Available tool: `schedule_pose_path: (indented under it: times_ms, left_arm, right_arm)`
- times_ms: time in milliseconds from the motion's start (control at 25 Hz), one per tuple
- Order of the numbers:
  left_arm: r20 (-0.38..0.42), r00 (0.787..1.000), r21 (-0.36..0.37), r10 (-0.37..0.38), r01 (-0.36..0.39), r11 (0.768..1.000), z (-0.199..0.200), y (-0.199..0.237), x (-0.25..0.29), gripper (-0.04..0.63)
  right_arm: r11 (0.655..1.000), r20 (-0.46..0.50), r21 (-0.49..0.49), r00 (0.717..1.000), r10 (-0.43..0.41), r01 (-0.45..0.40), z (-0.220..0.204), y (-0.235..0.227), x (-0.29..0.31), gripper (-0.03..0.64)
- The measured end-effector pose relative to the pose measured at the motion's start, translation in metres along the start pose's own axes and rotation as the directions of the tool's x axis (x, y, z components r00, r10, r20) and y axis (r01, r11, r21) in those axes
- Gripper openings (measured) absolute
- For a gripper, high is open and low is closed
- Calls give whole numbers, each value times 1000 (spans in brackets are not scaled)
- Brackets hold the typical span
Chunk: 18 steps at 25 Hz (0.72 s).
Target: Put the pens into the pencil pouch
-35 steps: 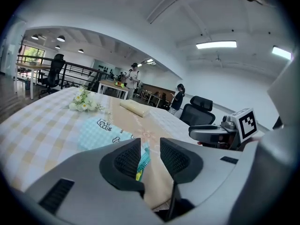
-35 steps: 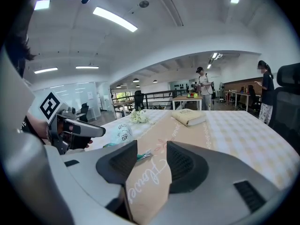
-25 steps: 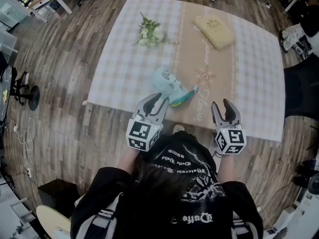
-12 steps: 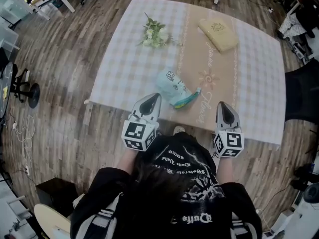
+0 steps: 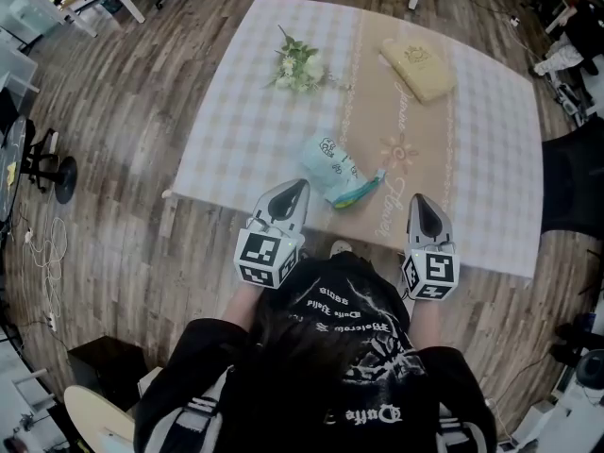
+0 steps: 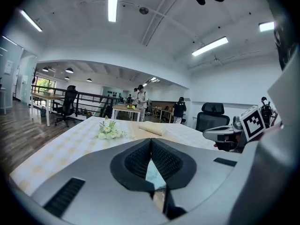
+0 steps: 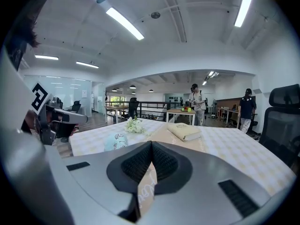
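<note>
Both tools are shut with nothing in them. The left gripper (image 5: 298, 188) and right gripper (image 5: 422, 202) each have their jaws tip to tip, and only tabletop shows through the slot behind the pads. Both sit at the near edge of the tabletop (image 5: 236, 130), pointing across it and slightly down.

The pouch (image 5: 330, 166) lies flat near the near edge, between the two grippers, partly on the runner (image 5: 401, 149). Its long axis runs diagonally, far-left to near-right. The pale blue body is just beside the left tip, ahead and to its right. The green-yellow end (image 5: 365, 188) points toward the right gripper, which is near that end but clear of it.

My read is that the left is closer for pinning the body and the right is better lined up with the coloured end.

No loose pen shows anywhere on the tabletop. I can't tell if the coloured end is the pouch mouth or pen tips, as it's too small. So either the pens are already inside or they're out of sight.

The flowers (image 5: 297, 64) and book (image 5: 418, 64) are at the far side, well clear.
</note>
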<state>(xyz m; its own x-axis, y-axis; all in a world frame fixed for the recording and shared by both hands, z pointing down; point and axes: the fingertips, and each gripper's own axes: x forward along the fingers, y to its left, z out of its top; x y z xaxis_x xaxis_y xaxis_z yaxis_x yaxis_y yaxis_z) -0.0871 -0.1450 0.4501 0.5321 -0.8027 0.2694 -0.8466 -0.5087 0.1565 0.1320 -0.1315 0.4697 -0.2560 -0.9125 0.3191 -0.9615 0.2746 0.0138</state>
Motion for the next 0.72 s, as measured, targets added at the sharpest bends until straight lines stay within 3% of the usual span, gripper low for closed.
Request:
schedule_pose_path:
  times_ms: [720]
  left_arm:
    - [-35, 999, 17, -3, 4, 1000, -10, -9, 4, 20]
  right_arm:
    - [998, -35, -32, 998, 49, -50, -7, 8, 1, 8]
